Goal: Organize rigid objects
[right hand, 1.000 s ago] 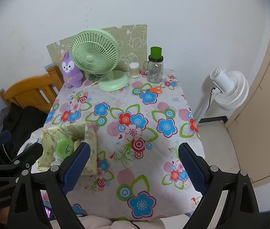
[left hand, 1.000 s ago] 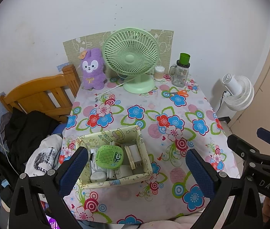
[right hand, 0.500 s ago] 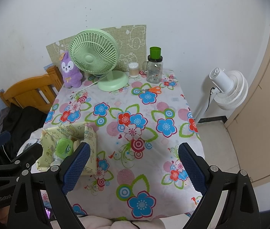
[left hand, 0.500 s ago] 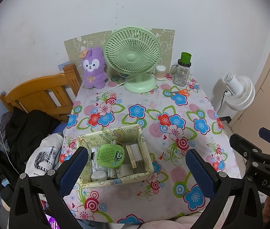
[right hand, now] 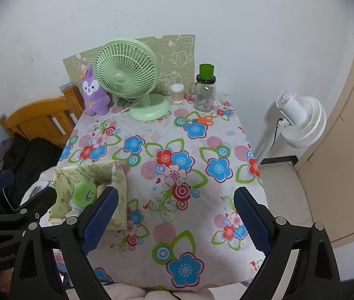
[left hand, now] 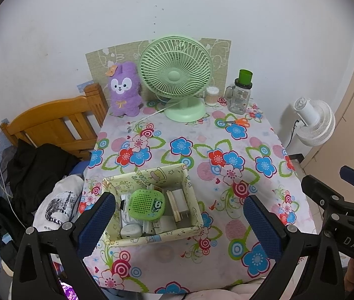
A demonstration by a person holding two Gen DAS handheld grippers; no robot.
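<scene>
A yellow patterned box (left hand: 187, 180) sits on the front left of the flowered table (left hand: 202, 137). It holds a green round speaker (left hand: 146, 203), a white charger (left hand: 180, 200) and other small items. The box also shows in the right wrist view (right hand: 119, 190). Orange-handled scissors (left hand: 239, 121) lie at the back right. My left gripper (left hand: 179, 222) is open and empty above the box's front. My right gripper (right hand: 177, 220) is open and empty above the table's front middle.
At the back stand a green desk fan (left hand: 177, 80), a purple plush toy (left hand: 124, 90), a cotton-swab jar (left hand: 212, 95) and a glass bottle with a green cap (left hand: 242, 95). A wooden bed frame (left hand: 51, 125) with clothes is left; a white floor fan (left hand: 314, 122) is right.
Both views have shifted very slightly; the table scene sits a touch lower and further in frame. Nothing on the table has moved, and both grippers stay open.
</scene>
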